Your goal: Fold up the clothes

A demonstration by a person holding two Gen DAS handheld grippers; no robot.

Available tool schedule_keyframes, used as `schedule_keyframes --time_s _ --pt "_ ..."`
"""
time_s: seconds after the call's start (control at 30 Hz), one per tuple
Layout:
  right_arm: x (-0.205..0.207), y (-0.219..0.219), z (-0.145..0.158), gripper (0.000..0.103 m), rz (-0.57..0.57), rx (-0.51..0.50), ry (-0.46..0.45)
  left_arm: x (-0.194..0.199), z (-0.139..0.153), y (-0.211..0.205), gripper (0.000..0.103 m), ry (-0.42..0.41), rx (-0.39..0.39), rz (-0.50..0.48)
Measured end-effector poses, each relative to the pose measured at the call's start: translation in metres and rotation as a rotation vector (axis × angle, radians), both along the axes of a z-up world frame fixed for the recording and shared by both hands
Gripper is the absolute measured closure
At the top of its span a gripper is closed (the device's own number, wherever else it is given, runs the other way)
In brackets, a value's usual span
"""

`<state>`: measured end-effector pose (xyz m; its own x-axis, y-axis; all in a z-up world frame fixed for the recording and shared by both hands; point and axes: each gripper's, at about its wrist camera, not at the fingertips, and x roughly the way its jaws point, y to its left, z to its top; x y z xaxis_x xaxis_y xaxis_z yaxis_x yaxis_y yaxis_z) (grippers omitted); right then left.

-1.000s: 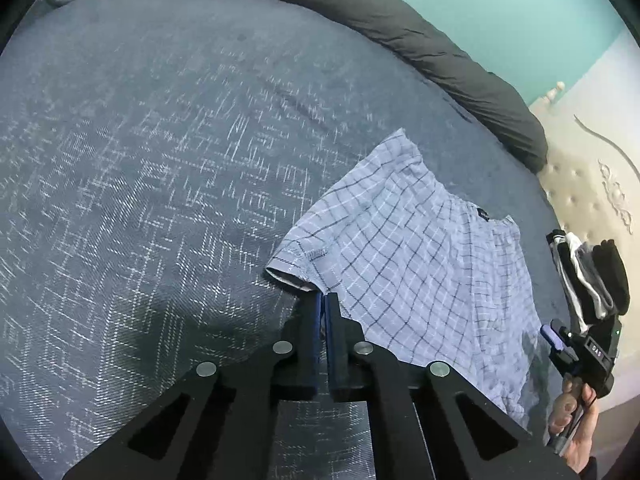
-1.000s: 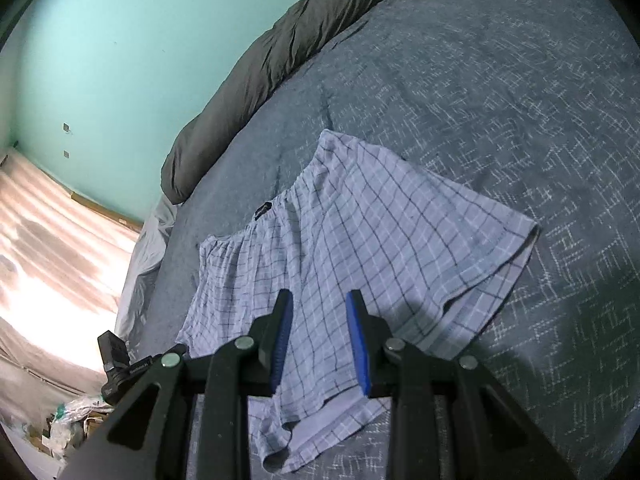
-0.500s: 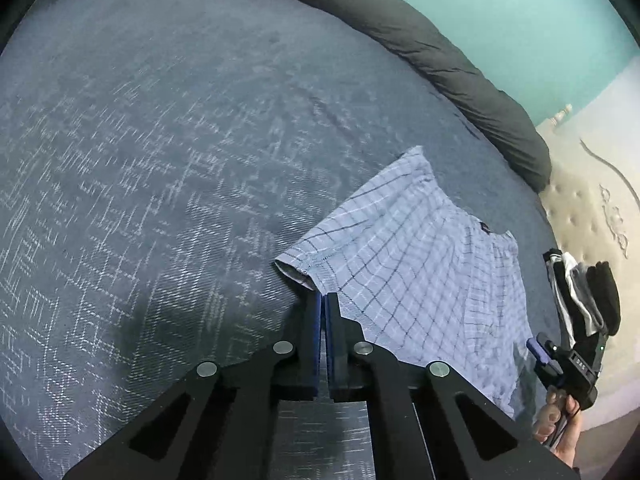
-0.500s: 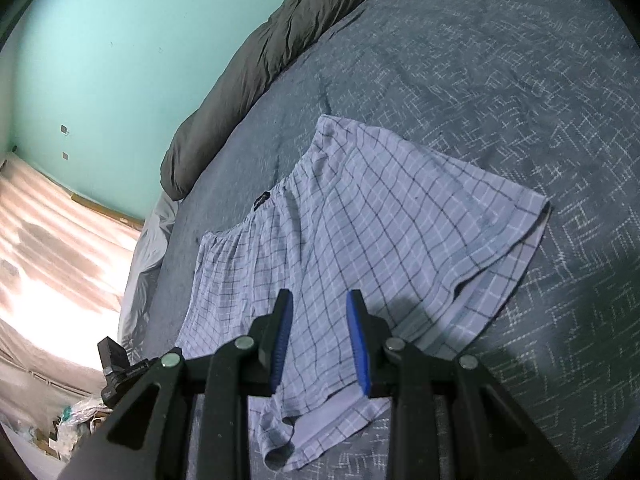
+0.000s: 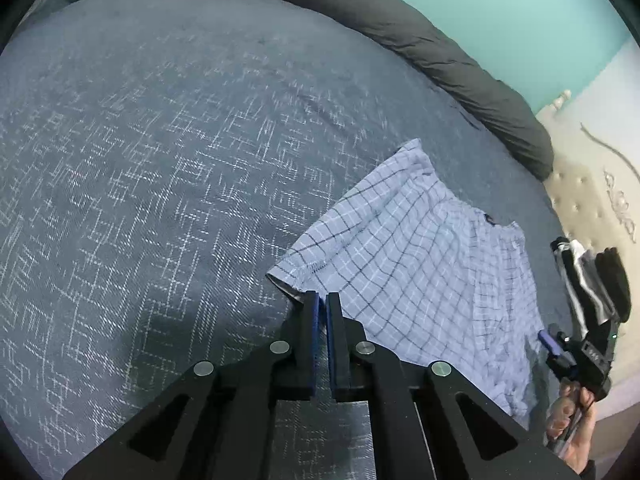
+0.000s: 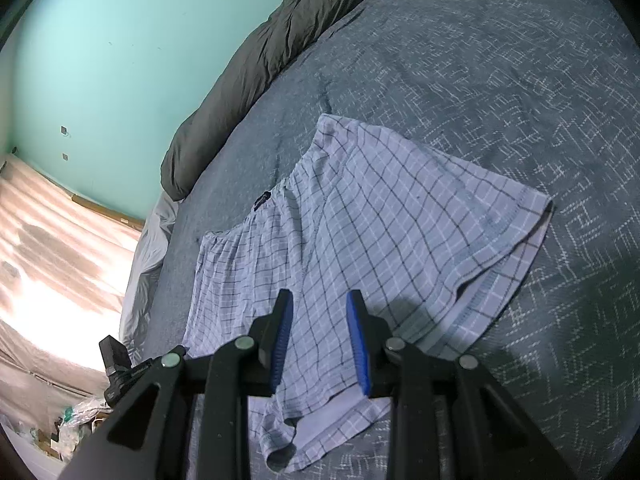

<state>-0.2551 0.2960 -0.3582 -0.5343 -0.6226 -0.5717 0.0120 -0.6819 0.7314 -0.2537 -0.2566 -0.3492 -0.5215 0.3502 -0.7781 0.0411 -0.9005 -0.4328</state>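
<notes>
Lying spread flat on the dark blue bed cover, the checked shorts are pale lavender with thin dark and white grid lines. Their gathered waistband, with a small dark label, points to the far side toward the long grey bolster by the turquoise wall. The two hemmed leg openings lie on the near side, one gaping slightly. The cloth is fairly smooth, with soft creases near the waistband.

The left tool has its blue pads pressed almost together, with only a thin slit between them; it sits at the near hem of one leg, and whether cloth is pinched there cannot be told. The right tool stands partly spread above the middle of the shorts, nothing between its pads.
</notes>
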Motion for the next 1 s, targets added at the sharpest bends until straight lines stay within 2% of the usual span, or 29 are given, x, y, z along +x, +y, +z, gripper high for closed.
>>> schedule_keyframes --time_s 0.2,0.53,0.73,1.0 --pt "0.001 0.0 0.0 0.076 0.001 -0.001 -0.002 -0.005 -0.004 -0.002 0.095 0.01 0.019 0.014" --pt "0.001 0.0 -0.002 0.076 -0.001 -0.009 -0.014 -0.007 -0.006 0.007 0.094 0.012 0.048 -0.006" --pt "0.001 0.001 -0.002 0.076 -0.007 -0.012 -0.015 0.002 -0.007 0.011 0.085 0.004 0.036 -0.018" --pt "0.0 0.001 -0.002 0.076 -0.004 -0.013 -0.017 0.002 -0.008 0.01 0.085 0.011 0.015 -0.021"
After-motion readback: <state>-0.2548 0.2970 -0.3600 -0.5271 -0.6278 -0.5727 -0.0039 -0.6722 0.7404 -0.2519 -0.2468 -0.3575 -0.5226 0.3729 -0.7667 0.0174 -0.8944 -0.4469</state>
